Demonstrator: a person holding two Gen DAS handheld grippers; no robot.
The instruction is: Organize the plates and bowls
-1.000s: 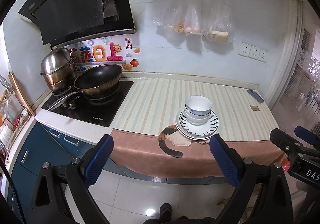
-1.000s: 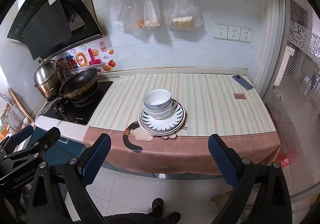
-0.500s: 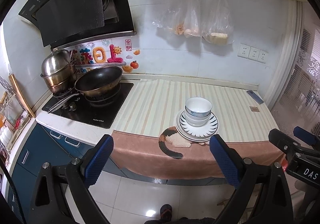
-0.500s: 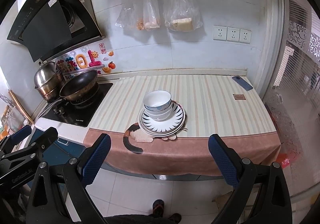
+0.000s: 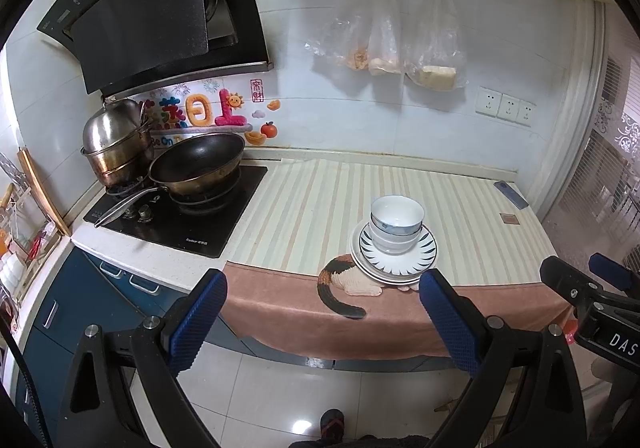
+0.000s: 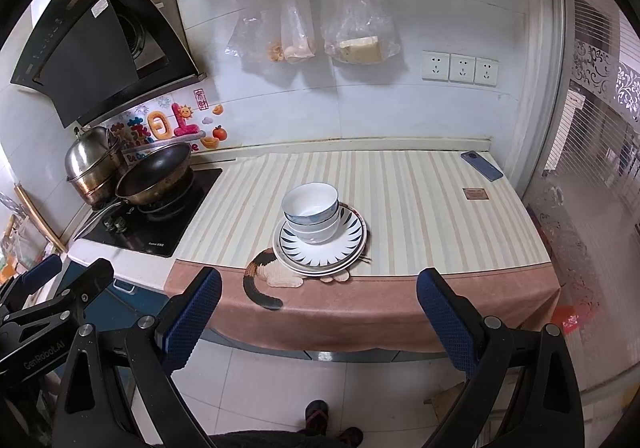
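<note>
A stack of white bowls (image 5: 396, 224) (image 6: 312, 214) sits on stacked plates (image 5: 420, 262) (image 6: 344, 248) with a dark leaf-pattern rim, near the counter's front edge on a striped cloth. My left gripper (image 5: 322, 312) is open and empty, held back from the counter over the floor. My right gripper (image 6: 318, 306) is also open and empty, likewise back from the counter. Each gripper shows at the edge of the other's view.
A black stove (image 5: 180, 216) at left carries a wok (image 5: 196, 168) and a steel pot (image 5: 116, 144). A range hood (image 5: 152, 16) hangs above. A phone (image 6: 481, 165) lies at the counter's back right. Plastic bags (image 6: 320, 32) hang on the wall. Tiled floor lies below.
Both grippers have drifted slightly back and up from the counter; the stack looks a little smaller and lower. Nothing was grasped or moved.
</note>
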